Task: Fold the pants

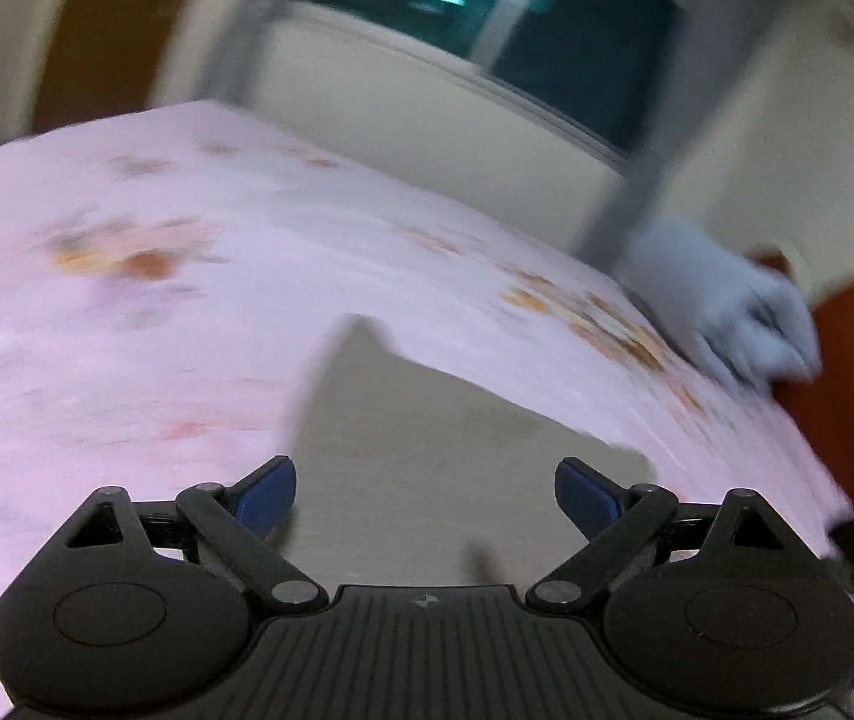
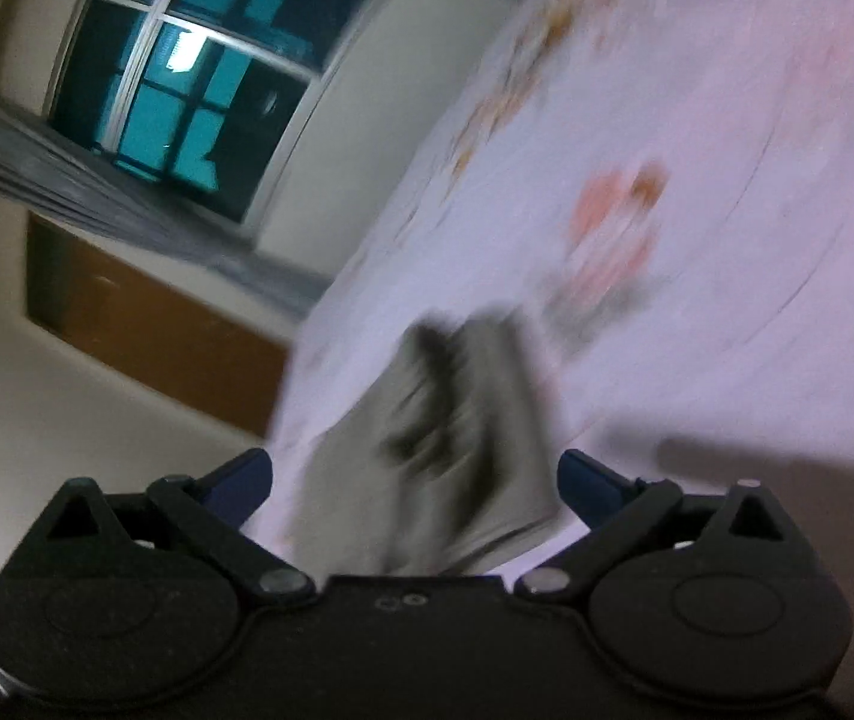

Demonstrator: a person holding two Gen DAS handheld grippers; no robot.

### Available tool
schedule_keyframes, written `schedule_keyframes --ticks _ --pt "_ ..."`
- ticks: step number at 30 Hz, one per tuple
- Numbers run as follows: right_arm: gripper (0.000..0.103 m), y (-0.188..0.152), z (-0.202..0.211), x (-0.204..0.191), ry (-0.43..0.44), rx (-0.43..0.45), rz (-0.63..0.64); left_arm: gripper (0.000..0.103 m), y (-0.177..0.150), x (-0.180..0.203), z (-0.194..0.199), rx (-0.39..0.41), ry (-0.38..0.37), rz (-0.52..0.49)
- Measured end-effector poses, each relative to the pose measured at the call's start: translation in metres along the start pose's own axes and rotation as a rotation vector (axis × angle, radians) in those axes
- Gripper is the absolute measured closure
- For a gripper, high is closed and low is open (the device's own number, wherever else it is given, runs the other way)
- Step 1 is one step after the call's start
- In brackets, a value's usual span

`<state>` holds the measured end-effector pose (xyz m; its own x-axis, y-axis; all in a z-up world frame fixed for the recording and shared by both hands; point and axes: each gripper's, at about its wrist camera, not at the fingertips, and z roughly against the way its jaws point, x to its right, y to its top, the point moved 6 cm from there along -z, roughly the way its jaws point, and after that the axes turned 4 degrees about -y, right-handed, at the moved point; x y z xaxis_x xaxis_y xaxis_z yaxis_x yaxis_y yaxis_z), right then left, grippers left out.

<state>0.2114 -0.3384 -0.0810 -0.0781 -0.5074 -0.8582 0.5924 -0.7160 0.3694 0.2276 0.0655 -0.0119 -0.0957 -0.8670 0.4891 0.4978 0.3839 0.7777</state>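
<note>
The grey-beige cloth pants point(image 1: 427, 450) lie on the pink flower-printed bedsheet point(image 1: 127, 300) of a bed, directly ahead of both tools. The left tool point(image 1: 425, 495) stands apart with nothing between its blue pads, and the right tool point(image 2: 415, 483) is likewise spread, the dark-marked part of the pants point(image 2: 445, 420) lying beyond it, unclamped. The pictures are blurred. For a clean fold, each tool would best take 1 corner of the same edge and lift evenly.

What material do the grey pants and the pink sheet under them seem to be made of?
The grey pants look like a soft matte woven cloth: they lie flat and show creases in the right wrist view. The pink sheet looks like thin printed cotton with flower motifs. Blur leaves both uncertain.
</note>
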Motion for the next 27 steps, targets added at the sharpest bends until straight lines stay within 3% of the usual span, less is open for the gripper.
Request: schedule_keyframes --ticks 2,6,8,11,13,17,21,23,25,27 --pt "0.008 -0.009 -0.028 0.0 0.03 -0.061 -0.106 0.01 0.005 -0.031 0.014 0.035 0.048 0.075" --pt "0.007 -0.021 -0.066 0.001 -0.029 -0.112 -0.153 0.01 0.0 -0.075 0.031 0.071 0.102 0.14" --pt "0.007 -0.023 -0.076 -0.007 -0.05 -0.108 -0.126 0.01 -0.004 -0.097 0.042 0.071 0.122 0.165" --pt "0.009 -0.024 -0.088 -0.019 -0.111 -0.093 -0.036 0.01 -0.012 -0.111 0.018 0.02 0.162 0.177" --pt "0.017 -0.024 -0.098 -0.024 -0.151 -0.106 -0.005 0.01 -0.025 -0.116 0.014 -0.018 0.195 0.137" --pt "0.07 -0.024 -0.116 -0.033 -0.236 -0.143 0.082 0.01 -0.04 -0.109 0.004 -0.061 0.216 0.025" --pt "0.073 -0.01 -0.097 -0.068 -0.088 -0.011 0.16 0.01 -0.048 -0.079 -0.003 -0.085 0.158 -0.136" --pt "0.073 -0.004 -0.097 -0.063 -0.116 0.027 0.156 0.01 -0.052 -0.064 -0.016 -0.112 0.146 -0.206" --pt "0.073 -0.003 -0.109 -0.04 -0.199 -0.017 0.11 0.01 -0.054 -0.052 -0.026 -0.132 0.133 -0.242" --pt "0.073 -0.005 -0.113 -0.024 -0.214 -0.056 0.061 0.01 -0.053 -0.045 -0.032 -0.146 0.142 -0.253"
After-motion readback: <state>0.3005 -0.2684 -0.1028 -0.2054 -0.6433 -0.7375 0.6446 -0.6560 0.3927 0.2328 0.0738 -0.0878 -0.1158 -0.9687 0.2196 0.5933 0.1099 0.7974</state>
